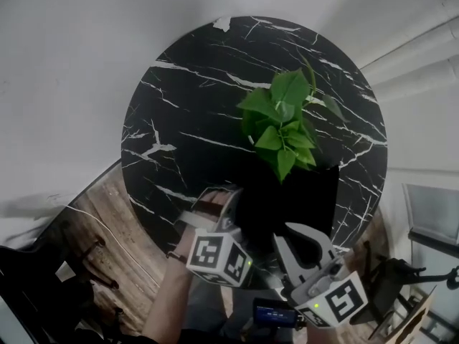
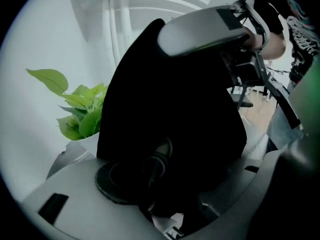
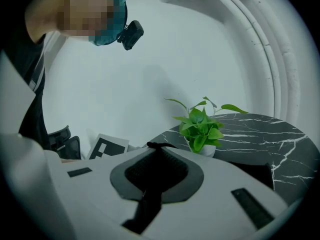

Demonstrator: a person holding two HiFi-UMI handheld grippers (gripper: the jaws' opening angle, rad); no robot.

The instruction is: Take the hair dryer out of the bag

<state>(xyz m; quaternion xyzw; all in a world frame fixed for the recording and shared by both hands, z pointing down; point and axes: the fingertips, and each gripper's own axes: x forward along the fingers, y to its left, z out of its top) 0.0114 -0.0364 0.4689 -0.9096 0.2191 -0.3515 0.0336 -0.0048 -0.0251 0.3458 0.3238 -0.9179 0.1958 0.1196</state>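
Observation:
A black bag point(image 1: 294, 199) stands upright at the near edge of the round marble table point(image 1: 186, 106). My right gripper point(image 1: 305, 235) is shut on the bag's top edge; in the right gripper view a black bit of fabric point(image 3: 160, 145) pokes out past the closed tips. In the left gripper view the bag point(image 2: 175, 99) fills the middle and the right gripper's grey jaw point(image 2: 200, 29) sits at its top. My left gripper point(image 1: 215, 199) stands open at the bag's lower left side, its jaws wide with loose fabric between them. A dark rounded part with a pale rim point(image 2: 159, 160) shows low in the bag; I cannot tell what it is.
A potted green plant point(image 1: 283, 124) stands just behind the bag, near the table's middle. Wooden floor and dark furniture point(image 1: 43, 278) lie at the lower left. A white curved wall rings the table. A small lit device point(image 1: 276, 312) sits close to my body.

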